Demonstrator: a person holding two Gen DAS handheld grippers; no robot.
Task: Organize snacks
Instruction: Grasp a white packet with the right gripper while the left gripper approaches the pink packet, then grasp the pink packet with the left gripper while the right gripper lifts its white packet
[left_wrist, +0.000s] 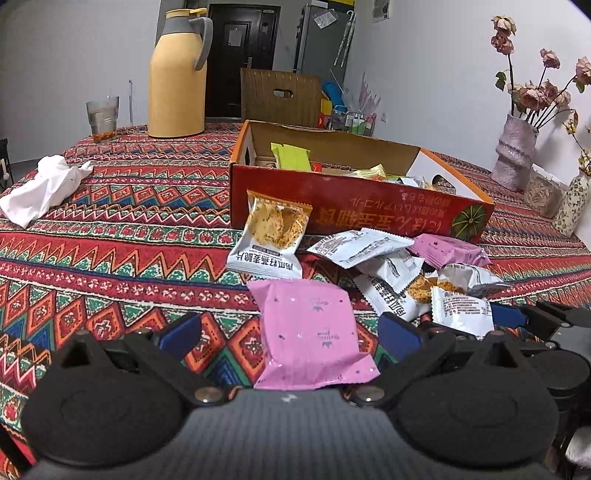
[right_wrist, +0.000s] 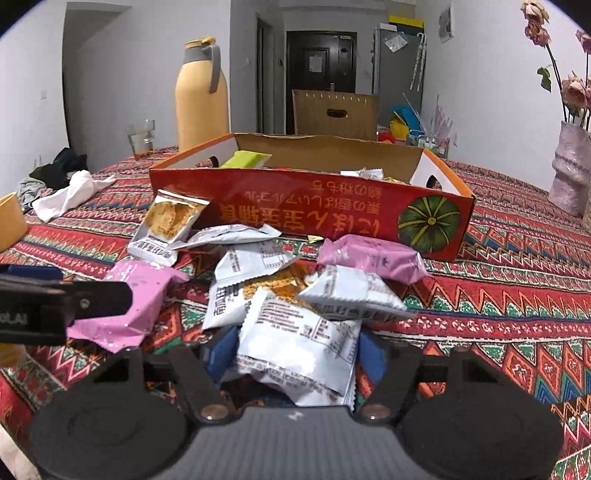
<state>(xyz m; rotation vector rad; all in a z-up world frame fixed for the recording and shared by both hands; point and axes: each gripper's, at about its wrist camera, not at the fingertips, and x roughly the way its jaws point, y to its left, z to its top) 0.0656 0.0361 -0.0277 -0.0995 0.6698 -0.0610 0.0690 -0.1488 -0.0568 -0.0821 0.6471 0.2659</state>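
On the patterned tablecloth before the red box, the left gripper stands open around a pink packet, while the right gripper clamps a white packet.

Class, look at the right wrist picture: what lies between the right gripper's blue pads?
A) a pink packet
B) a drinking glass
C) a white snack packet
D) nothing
C: a white snack packet with printed text sits between the blue pads of the right gripper.
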